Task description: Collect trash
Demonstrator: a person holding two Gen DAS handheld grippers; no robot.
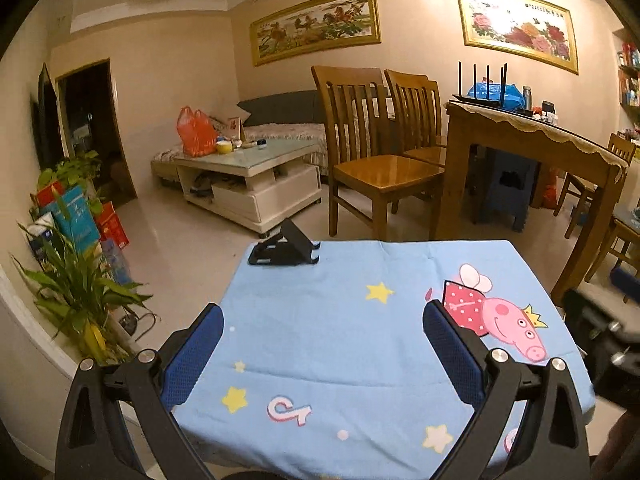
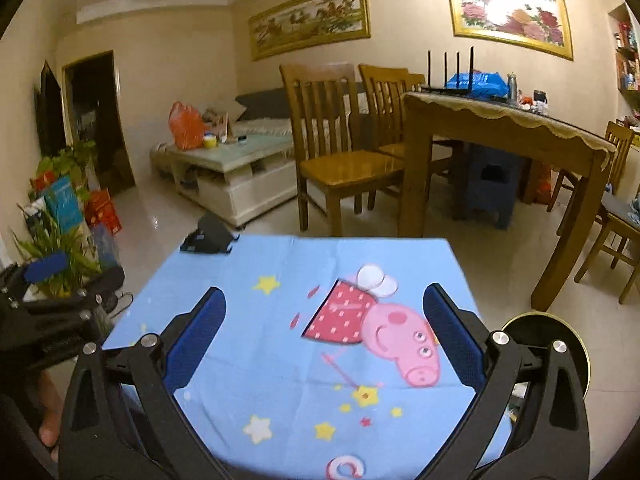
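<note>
A small table wears a light blue cloth (image 1: 340,328) (image 2: 272,320) printed with stars and a pink cartoon pig. No trash shows on the cloth in either view. My left gripper (image 1: 323,320) hovers over the cloth's near half, open, nothing between its blue pads. My right gripper (image 2: 324,304) is open too, above the pig print, and holds nothing. A round dark bin with a gold rim (image 2: 560,340) stands on the floor by the table's right side, partly behind my right finger. The right gripper's body (image 1: 604,336) shows at the left wrist view's right edge.
A black folding phone stand (image 1: 285,249) (image 2: 210,236) sits on the cloth's far left corner. Beyond are wooden chairs (image 1: 372,152), a wooden dining table (image 1: 536,136), a white coffee table (image 1: 248,172) with an orange bag, and potted plants (image 1: 76,292) at left.
</note>
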